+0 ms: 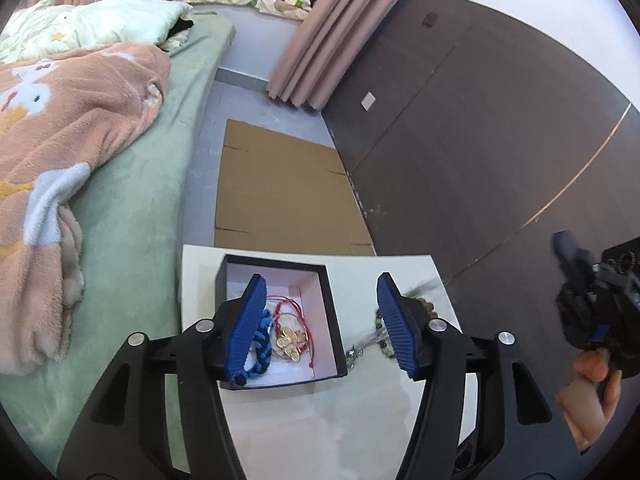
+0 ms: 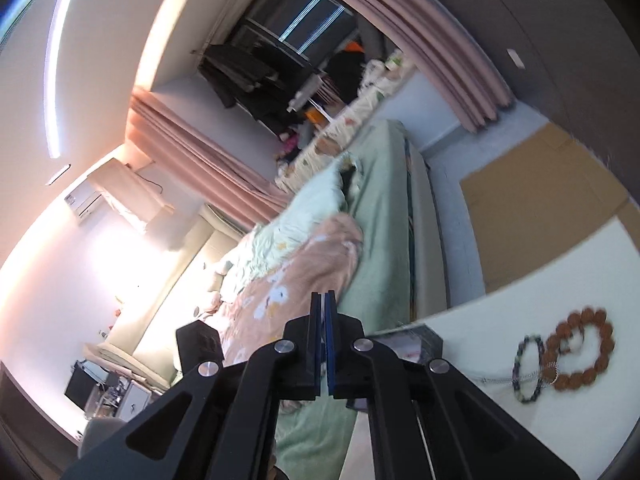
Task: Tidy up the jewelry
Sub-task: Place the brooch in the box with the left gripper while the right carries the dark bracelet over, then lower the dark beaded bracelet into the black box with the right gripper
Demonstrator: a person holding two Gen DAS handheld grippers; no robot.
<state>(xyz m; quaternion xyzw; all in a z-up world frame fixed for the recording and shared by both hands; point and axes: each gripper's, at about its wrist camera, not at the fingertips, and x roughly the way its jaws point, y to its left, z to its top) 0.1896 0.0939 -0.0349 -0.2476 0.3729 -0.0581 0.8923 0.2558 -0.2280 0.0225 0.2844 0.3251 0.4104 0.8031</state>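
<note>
A black box (image 1: 334, 312) with a white inside stands on the white table (image 1: 320, 420). In it lie a blue braided bracelet (image 1: 262, 336), a red cord (image 1: 294, 306) and a gold butterfly piece (image 1: 290, 344). My left gripper (image 1: 320, 316) is open and empty above the box's right wall. To its right lie a silver chain (image 1: 360, 346) and beads, partly hidden by the right finger. My right gripper (image 2: 323, 340) is shut and empty, raised and pointing at the bed. On the table in its view lie a brown bead bracelet (image 2: 580, 348), a dark bead bracelet (image 2: 530, 368) and a chain (image 2: 496, 380).
A green bed (image 1: 132, 208) with a peach blanket (image 1: 68, 128) lies left of the table. Flat cardboard (image 1: 280, 184) is on the floor beyond. A dark wardrobe wall (image 1: 460, 140) stands at the right. A hand holding the right gripper (image 1: 592, 316) is at the far right.
</note>
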